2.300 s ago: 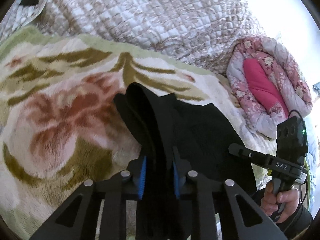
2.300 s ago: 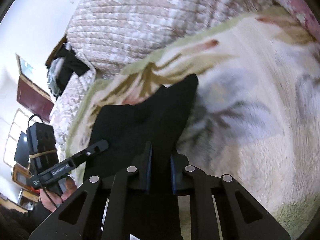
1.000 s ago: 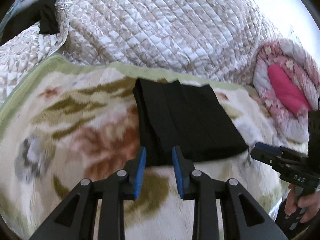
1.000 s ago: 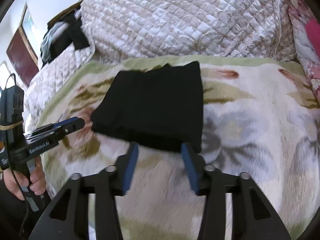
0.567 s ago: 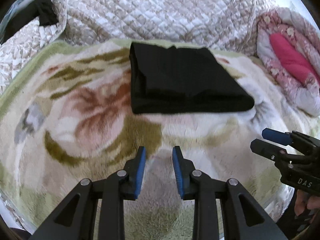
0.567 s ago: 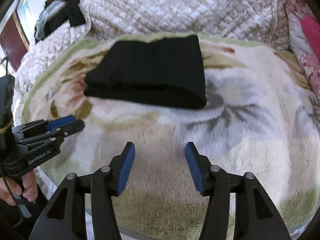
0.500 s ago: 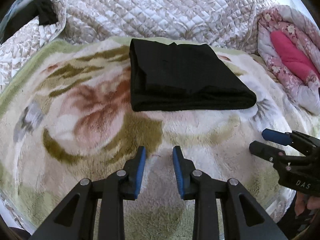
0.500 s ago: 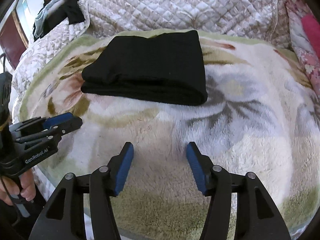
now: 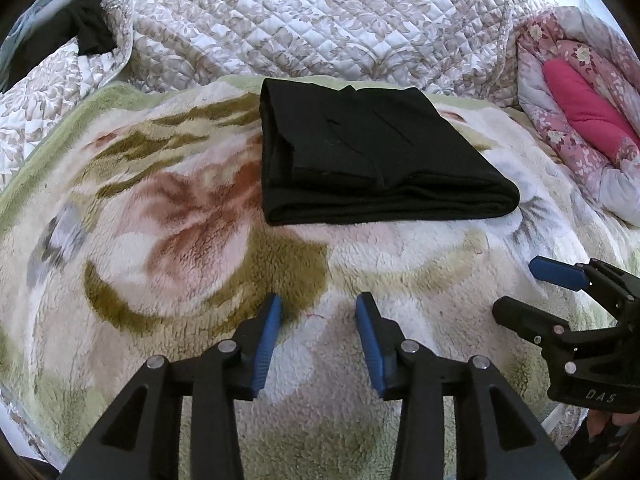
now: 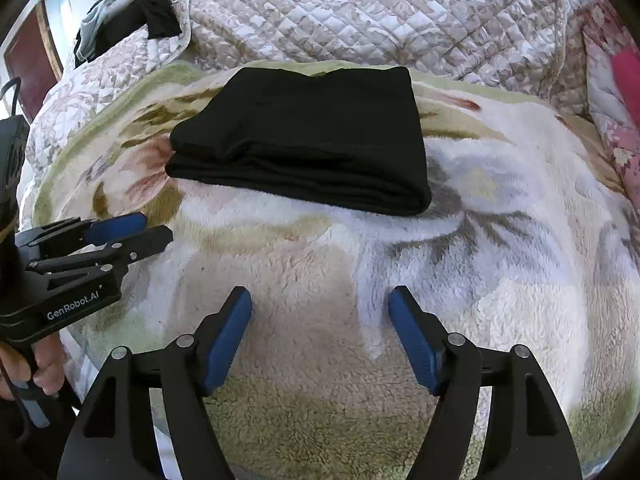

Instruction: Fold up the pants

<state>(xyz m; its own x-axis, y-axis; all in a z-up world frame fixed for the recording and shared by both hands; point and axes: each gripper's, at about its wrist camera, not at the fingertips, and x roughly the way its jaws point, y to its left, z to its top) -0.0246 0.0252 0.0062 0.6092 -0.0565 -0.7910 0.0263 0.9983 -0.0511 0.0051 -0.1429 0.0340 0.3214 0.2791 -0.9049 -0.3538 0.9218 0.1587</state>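
Observation:
The black pants (image 9: 368,152) lie folded into a flat rectangle on the floral fleece blanket (image 9: 168,248), toward its far side; they also show in the right wrist view (image 10: 312,136). My left gripper (image 9: 319,300) is open and empty, hovering over the blanket well short of the pants. My right gripper (image 10: 320,294) is open wide and empty, also short of the pants. Each gripper shows in the other's view: the right one at the right edge (image 9: 520,286), the left one at the left edge (image 10: 154,226).
A quilted beige bedspread (image 9: 320,16) is bunched up behind the blanket. A pink floral quilt (image 9: 580,112) lies at the right. Dark clothes (image 10: 132,8) hang at the back left.
Both grippers let go of the pants, opened and drew back toward the near side of the blanket. The pants now lie folded and still.

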